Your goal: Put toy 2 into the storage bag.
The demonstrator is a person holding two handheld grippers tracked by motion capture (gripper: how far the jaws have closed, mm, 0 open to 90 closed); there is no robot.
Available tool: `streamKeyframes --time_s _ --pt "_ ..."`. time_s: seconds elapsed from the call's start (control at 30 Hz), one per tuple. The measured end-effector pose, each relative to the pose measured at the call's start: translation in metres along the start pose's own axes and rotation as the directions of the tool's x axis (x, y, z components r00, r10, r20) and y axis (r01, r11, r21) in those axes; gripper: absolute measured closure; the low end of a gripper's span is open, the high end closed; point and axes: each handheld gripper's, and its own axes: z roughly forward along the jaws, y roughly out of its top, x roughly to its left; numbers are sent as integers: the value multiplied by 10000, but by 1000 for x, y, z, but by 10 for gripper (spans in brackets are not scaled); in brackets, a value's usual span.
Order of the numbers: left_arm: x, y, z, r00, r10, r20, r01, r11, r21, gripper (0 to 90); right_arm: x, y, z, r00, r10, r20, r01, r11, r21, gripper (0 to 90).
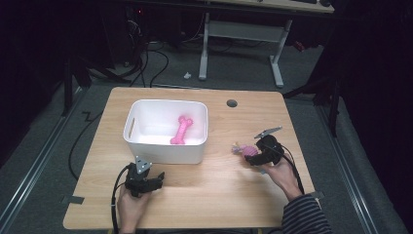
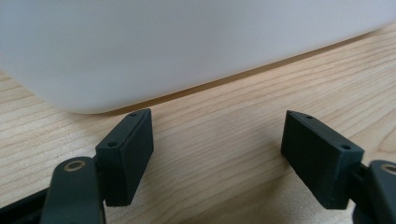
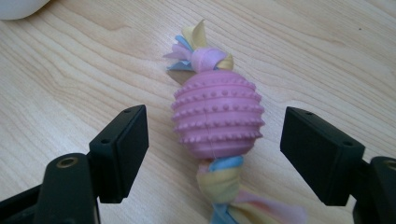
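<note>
Toy: pink studded rubber ball (image 3: 217,119) with knotted pastel fabric tails, lying on the light wooden table (image 1: 219,195), right of the bin.
Right gripper (image 3: 215,144): jaws wide apart, straddling the ball without touching, apparently lined up to grip it.
Left gripper (image 2: 217,149): jaws apart, empty, parked just before the bin wall.
Bin: white rectangular plastic tub (image 1: 146,146), likely destination.
Contents: pink bone-shaped toy (image 1: 181,130).

A pink studded ball (image 3: 217,119) carries pastel yellow, blue and lilac fabric knots (image 3: 198,51). The bone (image 1: 181,130) is pink too, the bin (image 1: 165,151) plain white, the table (image 1: 219,195) pale woodgrain, and a sleeve (image 1: 304,217) dark with stripes.
</note>
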Motion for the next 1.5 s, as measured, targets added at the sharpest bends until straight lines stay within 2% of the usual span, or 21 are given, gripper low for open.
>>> streamKeyframes --time_s 0.23,0.37,0.43,0.53,0.83,1.0,1.17,1.5 --pt "0 0 0 10000 1 -1 -1 10000 -1 258 -1 1 14 10000 52 -6 -52 9991 427 246" --pt "0 0 0 10000 2 -1 -2 10000 -1 258 -1 1 16 9999 -26 -145 34 9987 503 287" --pt "0 0 0 10000 0 -2 0 10000 -2 258 0 1 16 9999 -144 -27 145 9985 522 315" --pt "0 0 0 10000 2 -3 -2 10000 -1 258 -1 0 14 9997 -220 56 218 9989 421 366" --pt "0 0 0 10000 -2 -9 2 10000 -1 258 -3 -1 12 9995 -302 -134 309 9983 498 389" --pt "0 0 0 10000 -3 -10 3 10000 -1 258 -3 -2 9 9983 -343 -478 364 9983 447 407" --pt "0 0 0 10000 -7 -24 7 10000 -13 258 -1 -2 8 9975 -480 -520 509 9971 563 410" --pt "0 0 0 10000 -22 -33 22 10000 -26 258 -3 -4 -5 9960 -400 -798 410 9991 117 411"
